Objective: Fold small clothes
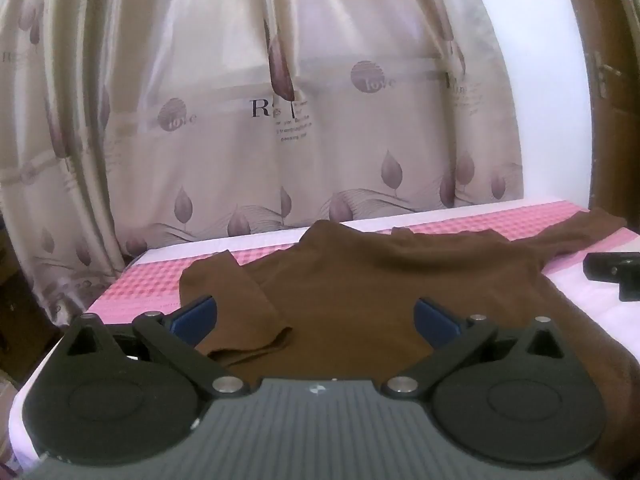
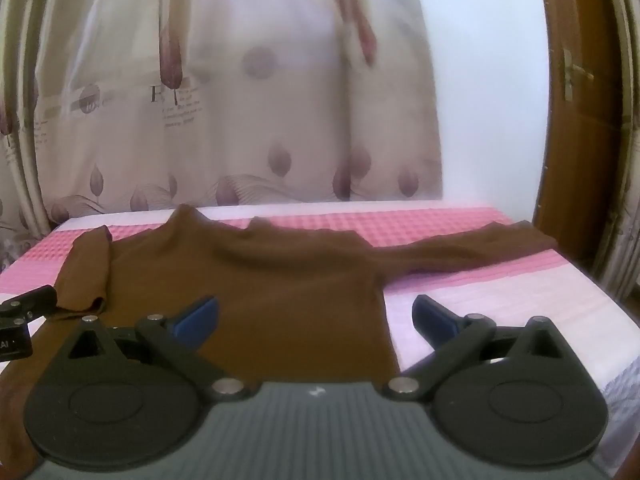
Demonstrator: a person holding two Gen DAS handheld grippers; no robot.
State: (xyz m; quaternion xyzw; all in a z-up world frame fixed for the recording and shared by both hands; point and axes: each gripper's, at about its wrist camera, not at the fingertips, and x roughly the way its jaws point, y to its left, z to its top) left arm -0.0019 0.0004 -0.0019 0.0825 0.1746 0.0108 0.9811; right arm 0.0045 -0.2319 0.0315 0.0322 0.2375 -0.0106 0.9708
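A brown long-sleeved top [image 1: 360,280] lies flat on the pink and white bed cover [image 1: 152,280]. Its left sleeve [image 1: 236,308] is folded in over the body. Its right sleeve [image 2: 472,252] stretches out flat to the right. My left gripper [image 1: 316,312] is open and empty, low over the top's lower left part, next to the folded sleeve's cuff. My right gripper [image 2: 316,312] is open and empty over the top's lower right edge [image 2: 384,320]. The top also shows in the right wrist view [image 2: 248,280]. The left gripper's tip shows at that view's left edge [image 2: 28,304].
A patterned beige curtain [image 1: 280,120] hangs behind the bed. A white wall [image 2: 488,100] and a brown wooden door [image 2: 576,120] stand at the right. The bed cover's right edge [image 2: 580,280] drops off near the door. The right gripper's tip shows in the left wrist view [image 1: 612,272].
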